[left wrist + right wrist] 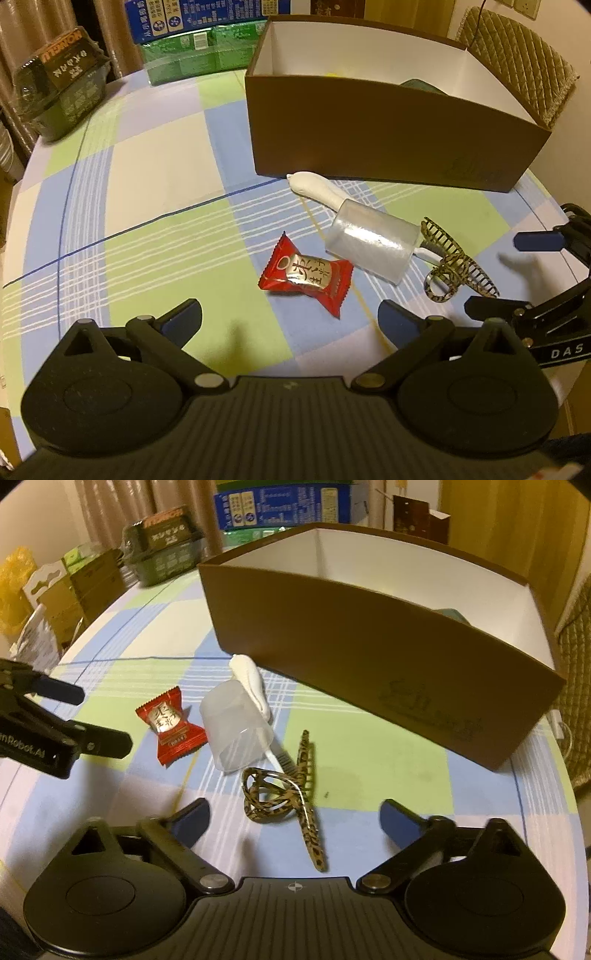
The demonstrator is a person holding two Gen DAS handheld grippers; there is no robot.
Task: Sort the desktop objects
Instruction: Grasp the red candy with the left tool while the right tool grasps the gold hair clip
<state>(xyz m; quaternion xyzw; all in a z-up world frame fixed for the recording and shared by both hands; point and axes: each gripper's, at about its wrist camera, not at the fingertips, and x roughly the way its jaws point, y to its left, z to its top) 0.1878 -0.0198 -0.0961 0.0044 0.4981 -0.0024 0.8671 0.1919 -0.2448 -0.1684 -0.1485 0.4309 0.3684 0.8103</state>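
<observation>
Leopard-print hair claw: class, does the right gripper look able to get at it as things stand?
Probably yes. The right gripper is open, with the hair claw lying just ahead between its fingers; only the lint roller crowds the claw's far end.

White letters "DAS" stand on a black strap of the right gripper (517, 273), seen at the right edge of the left wrist view, just right of the left gripper's (291, 317) own fingers. In the right wrist view, the left gripper's black body at the far left carries white lettering reading "mRobot.AI", cut off at the frame edge. Far ahead and to the left of both claws, a dark wrapped package (61, 96) bears orange capitals, upside down, seemingly "NONGFU". The red candy wrapper (304, 275), just ahead of the left claw, shows Chinese characters too small to read surely. The brown box (369, 657) has a faint, illegible print.
</observation>
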